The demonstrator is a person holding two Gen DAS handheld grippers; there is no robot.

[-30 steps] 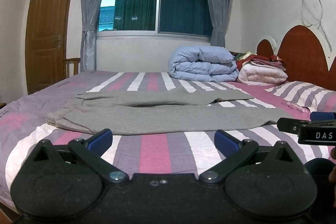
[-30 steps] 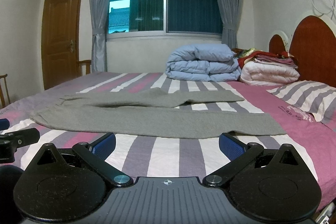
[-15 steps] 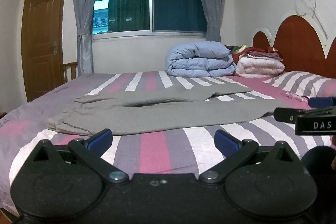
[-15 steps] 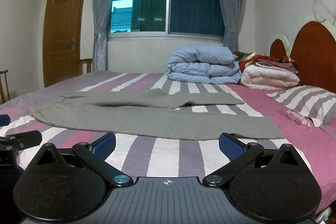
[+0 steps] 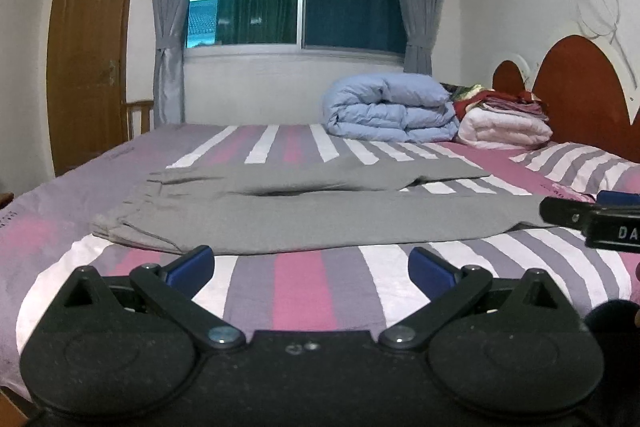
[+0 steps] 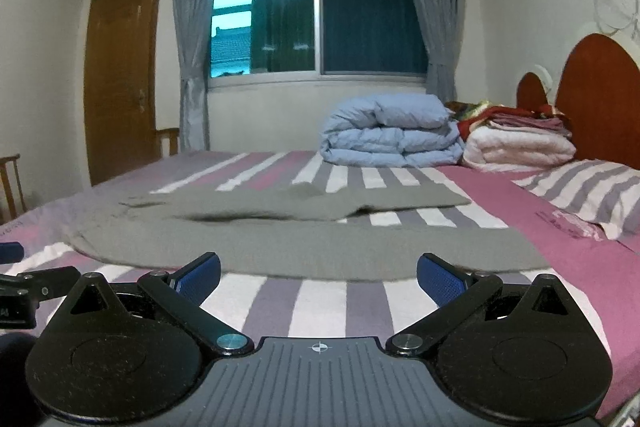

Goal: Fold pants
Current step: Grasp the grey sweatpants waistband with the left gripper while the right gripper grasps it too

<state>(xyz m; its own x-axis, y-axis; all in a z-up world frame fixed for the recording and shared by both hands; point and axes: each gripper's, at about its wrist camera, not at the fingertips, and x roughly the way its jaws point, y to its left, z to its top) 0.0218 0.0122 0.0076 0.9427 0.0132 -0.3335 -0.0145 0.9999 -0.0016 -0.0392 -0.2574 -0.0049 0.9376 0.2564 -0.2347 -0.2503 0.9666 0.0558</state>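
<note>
My left gripper (image 5: 311, 265) and right gripper (image 6: 319, 273) both hang spread wide, holding nothing, just short of the grey pants (image 5: 320, 215). The pants lie flat across the striped bed (image 5: 304, 291), legs pointing toward the headboard side.

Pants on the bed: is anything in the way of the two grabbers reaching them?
Nothing visible. Only bare striped bedsheet lies between the open left gripper, the open right gripper and the grey pants. The folded blue duvet sits beyond them.

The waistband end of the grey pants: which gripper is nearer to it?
Left. The left gripper sits open just short of the pants' waistband end. The right gripper, also open, faces the leg-cuff end.
</note>
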